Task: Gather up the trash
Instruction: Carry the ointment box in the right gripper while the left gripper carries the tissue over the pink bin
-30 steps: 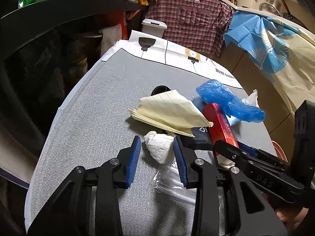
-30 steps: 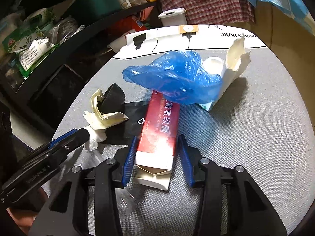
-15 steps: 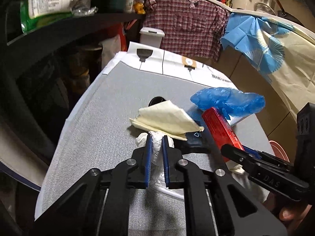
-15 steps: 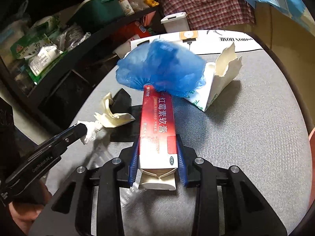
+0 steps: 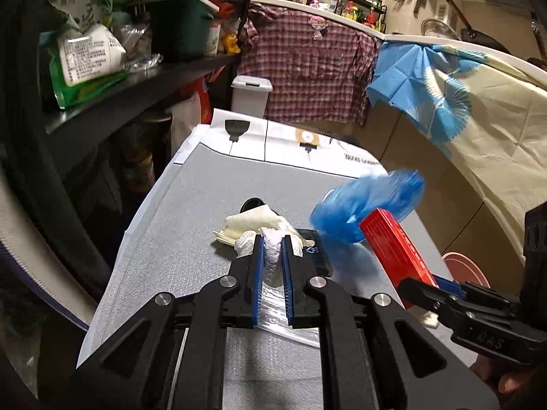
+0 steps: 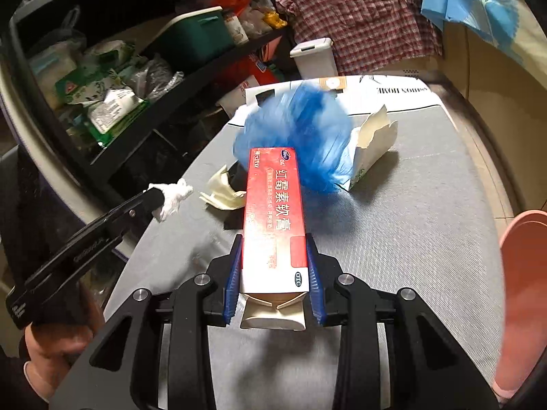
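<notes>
Left gripper (image 5: 272, 239) is clamped on a white crumpled tissue (image 5: 273, 249); its jaws have just been closing onto it. The wad bulges out past the blue pads (image 5: 258, 273) on both sides and is clear of the grey mat (image 5: 191, 225). From the right wrist view the same tissue sticks out of the left gripper's tip, left of the other trash.

Right gripper (image 6: 273, 242) is clamped on a red box (image 6: 273, 212) with Chinese lettering; its jaws have just been closing onto it too. Pads grip the near end on both long sides, open end flap toward the camera, far end pointing away and up. A blue plastic bag (image 6: 301, 136) sits blurred at the box's far end; can't tell whether it is hooked on the box or loose.

On the mat: cream folded paper (image 5: 249, 222) just ahead of the tissue, partly over a black item (image 5: 316, 253), clear plastic film (image 5: 273, 314) under the left gripper, and a torn white carton (image 6: 374, 140) right of the blue bag.

Pink bin (image 6: 523, 294) at the mat's right edge. White lidded bin (image 5: 251, 95) beyond the far end.
</notes>
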Motion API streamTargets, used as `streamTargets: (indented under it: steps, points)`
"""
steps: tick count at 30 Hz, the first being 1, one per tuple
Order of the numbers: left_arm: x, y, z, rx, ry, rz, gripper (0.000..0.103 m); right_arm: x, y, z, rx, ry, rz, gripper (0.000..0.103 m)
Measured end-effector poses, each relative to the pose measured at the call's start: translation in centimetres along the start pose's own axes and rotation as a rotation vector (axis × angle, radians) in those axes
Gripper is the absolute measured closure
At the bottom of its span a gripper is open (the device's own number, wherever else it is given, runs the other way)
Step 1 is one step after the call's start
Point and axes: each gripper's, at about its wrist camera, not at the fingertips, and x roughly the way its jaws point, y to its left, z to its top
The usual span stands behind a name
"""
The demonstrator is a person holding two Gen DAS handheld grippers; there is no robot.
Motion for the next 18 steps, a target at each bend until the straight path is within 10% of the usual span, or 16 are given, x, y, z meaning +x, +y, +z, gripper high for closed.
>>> streamTargets:
  steps: [18]
  points:
    - [-5.3,-4.9,-2.2,0.047,-0.022,-0.094,0.093,-11.0,-2.6,-2.7,0.027,-0.088,-0.090,0.069]
